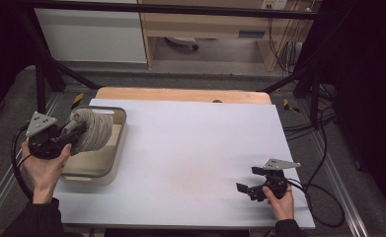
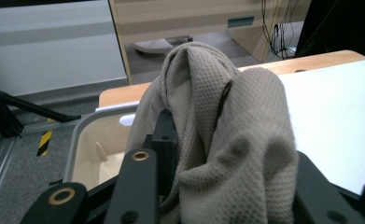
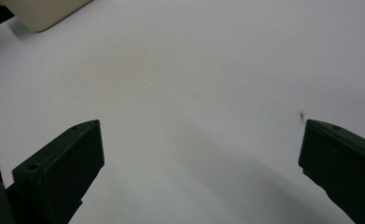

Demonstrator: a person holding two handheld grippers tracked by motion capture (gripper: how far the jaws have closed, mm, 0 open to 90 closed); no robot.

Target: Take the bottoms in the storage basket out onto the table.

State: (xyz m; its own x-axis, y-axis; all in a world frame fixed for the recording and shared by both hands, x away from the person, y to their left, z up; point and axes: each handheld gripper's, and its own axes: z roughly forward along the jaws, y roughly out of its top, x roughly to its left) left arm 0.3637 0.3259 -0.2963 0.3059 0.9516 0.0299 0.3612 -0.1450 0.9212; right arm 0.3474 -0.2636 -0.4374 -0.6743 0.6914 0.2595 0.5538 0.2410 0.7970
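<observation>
A beige knitted cloth (image 1: 93, 130) is bunched up over the cream bin (image 1: 119, 129) at the table's left. My left gripper (image 1: 77, 131) is shut on the cloth and holds it above the bin. In the left gripper view the cloth (image 2: 227, 140) drapes over both black jaws and hides their tips, with the bin (image 2: 89, 144) below. My right gripper (image 1: 249, 180) rests low at the table's front right, open, with nothing between its jaws. In the right gripper view its fingers (image 3: 61, 170) stand wide apart over bare white table.
The white table top (image 1: 190, 153) spreads between the two grippers. A wooden strip (image 1: 180, 94) runs along its far edge. Black frame posts (image 1: 40, 74) stand at the back corners, and cables (image 1: 324, 197) trail at the right. A corner of the bin (image 3: 40, 11) shows at top left.
</observation>
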